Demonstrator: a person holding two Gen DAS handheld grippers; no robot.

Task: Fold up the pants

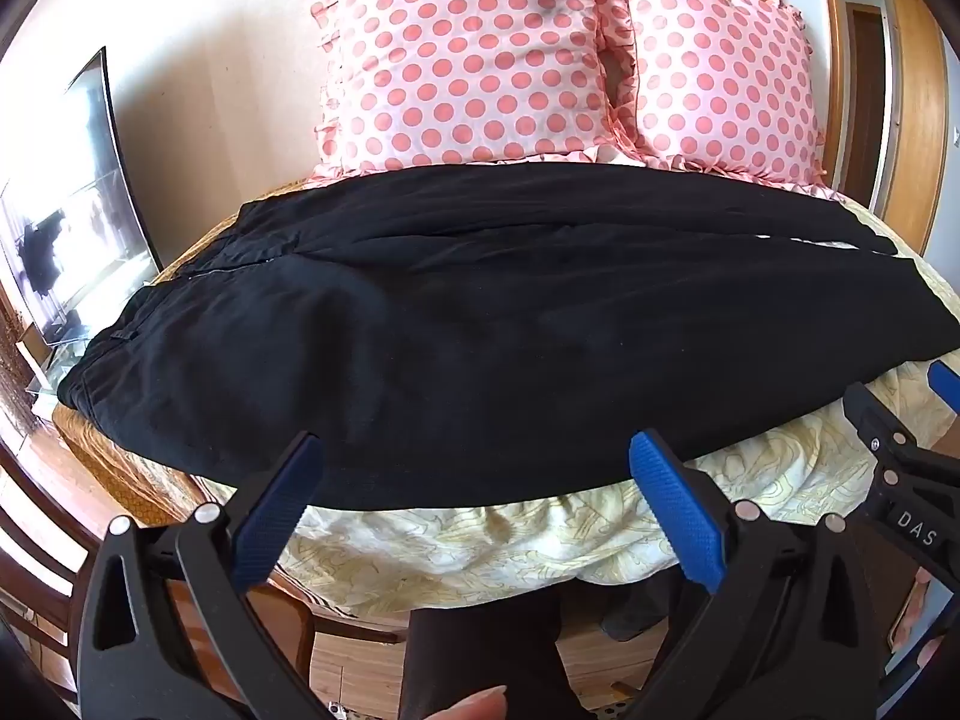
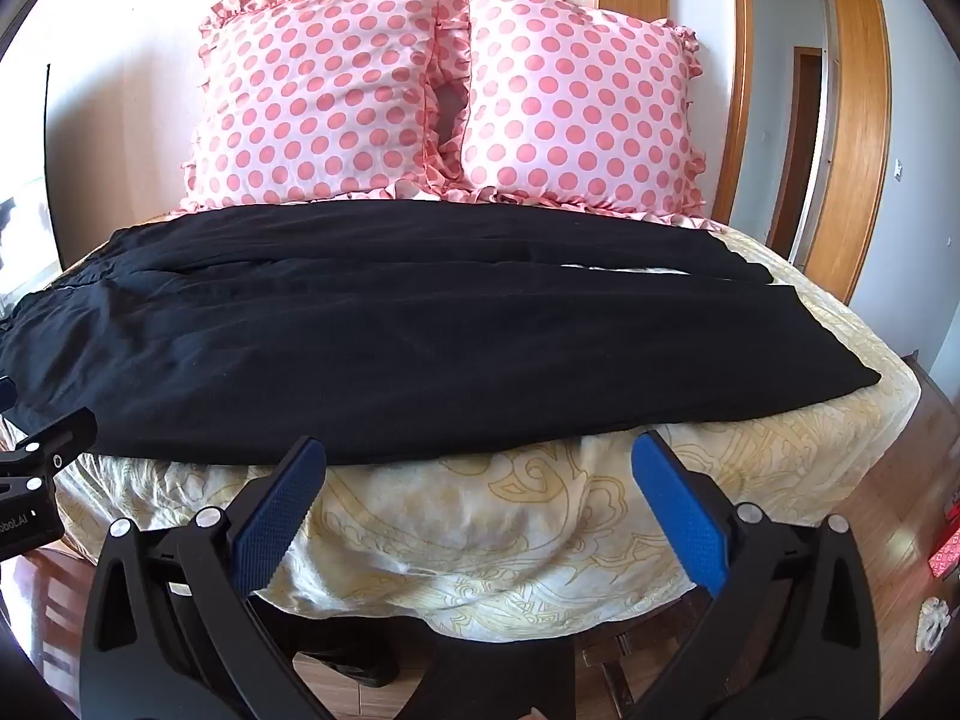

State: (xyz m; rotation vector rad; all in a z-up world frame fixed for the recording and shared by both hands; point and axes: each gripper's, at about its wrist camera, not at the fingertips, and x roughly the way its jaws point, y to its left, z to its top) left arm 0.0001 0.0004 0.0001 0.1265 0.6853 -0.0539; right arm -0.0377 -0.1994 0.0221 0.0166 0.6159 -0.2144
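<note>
Pants (image 1: pixel 420 324), black, lie spread flat across the bed (image 1: pixel 540 540), waistband to the left and legs running right, just in front of two pink polka-dot pillows (image 2: pixel 336 96). Left gripper (image 1: pixel 474 504) and right gripper (image 2: pixel 477 504) both hover at the near edge of the bed, fingers spread wide, holding nothing.

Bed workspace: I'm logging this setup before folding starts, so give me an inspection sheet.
Surface: bed with a cream patterned cover.
Job's things: black pants spread flat across the bed, legs side by side, unfolded.
Clutter: two pink polka-dot pillows behind the pants.
Grippers: left gripper and right gripper open, holding nothing, short of the pants' near edge.
Cables: nothing seen.
Surroundings: screen at left, wooden doorframe at right.
</note>
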